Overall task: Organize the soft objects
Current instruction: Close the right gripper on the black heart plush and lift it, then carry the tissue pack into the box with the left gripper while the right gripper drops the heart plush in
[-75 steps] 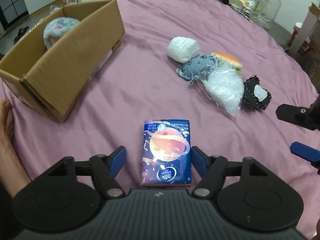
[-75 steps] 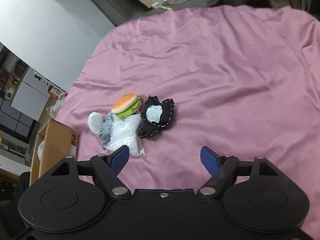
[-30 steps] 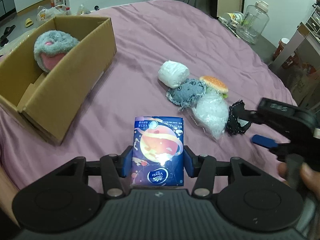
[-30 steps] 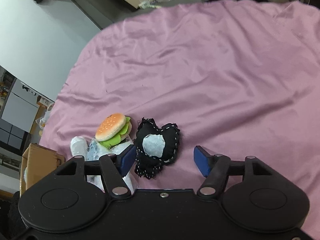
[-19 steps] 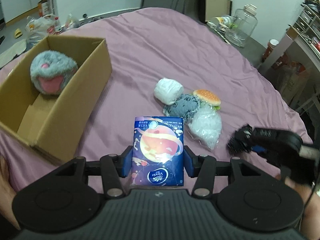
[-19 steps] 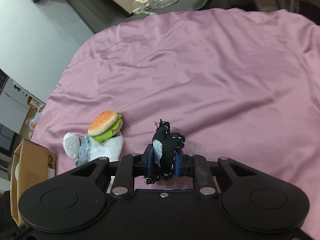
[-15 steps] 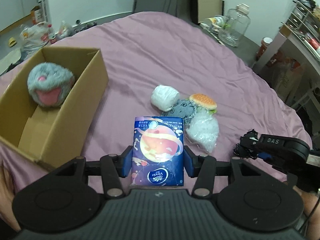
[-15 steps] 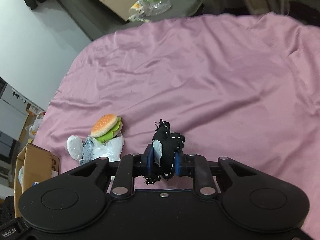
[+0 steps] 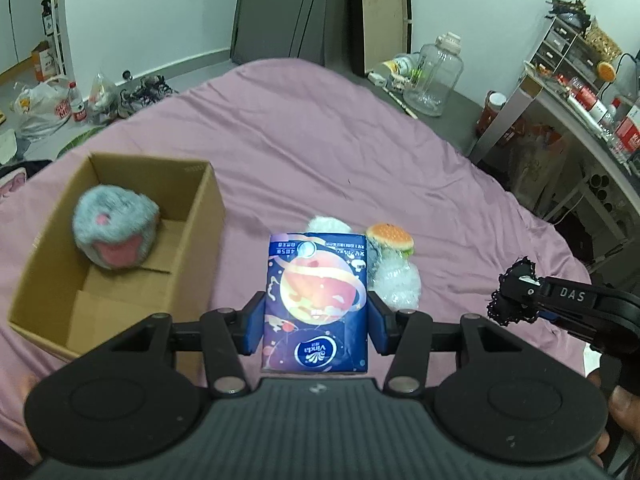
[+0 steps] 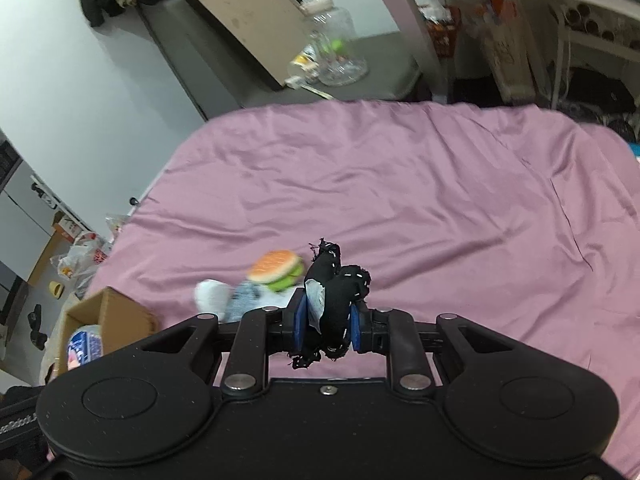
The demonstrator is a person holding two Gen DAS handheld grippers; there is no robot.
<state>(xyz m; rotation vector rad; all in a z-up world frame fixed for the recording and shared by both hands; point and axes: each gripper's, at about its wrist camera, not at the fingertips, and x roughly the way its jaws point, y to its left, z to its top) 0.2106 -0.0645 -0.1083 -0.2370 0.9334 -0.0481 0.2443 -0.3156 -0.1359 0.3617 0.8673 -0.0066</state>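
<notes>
My left gripper (image 9: 316,326) is shut on a dark blue tissue pack (image 9: 316,300) with a planet print, held above the pink bedsheet (image 9: 304,168). My right gripper (image 10: 326,326) is shut on a squashed black fabric heart (image 10: 336,300) with white stitching; the black heart (image 9: 514,296) hangs at the right in the left wrist view. An open cardboard box (image 9: 188,240) at the left holds a grey and pink plush ball (image 9: 114,230). On the sheet lie a burger toy (image 9: 390,236), a white roll (image 9: 326,225), a grey plush (image 10: 246,300) and a clear plastic bag (image 9: 400,280).
A large clear jar (image 9: 434,78) stands on the floor beyond the bed. A desk with shelves (image 9: 580,92) runs along the right. Bags and bottles (image 9: 60,104) litter the floor at the far left. A hand (image 9: 624,412) holds the right gripper's handle.
The right gripper closed on the black heart and lifted it off the sheet. Both grippers rose, so the bed and the box look smaller and farther below.
</notes>
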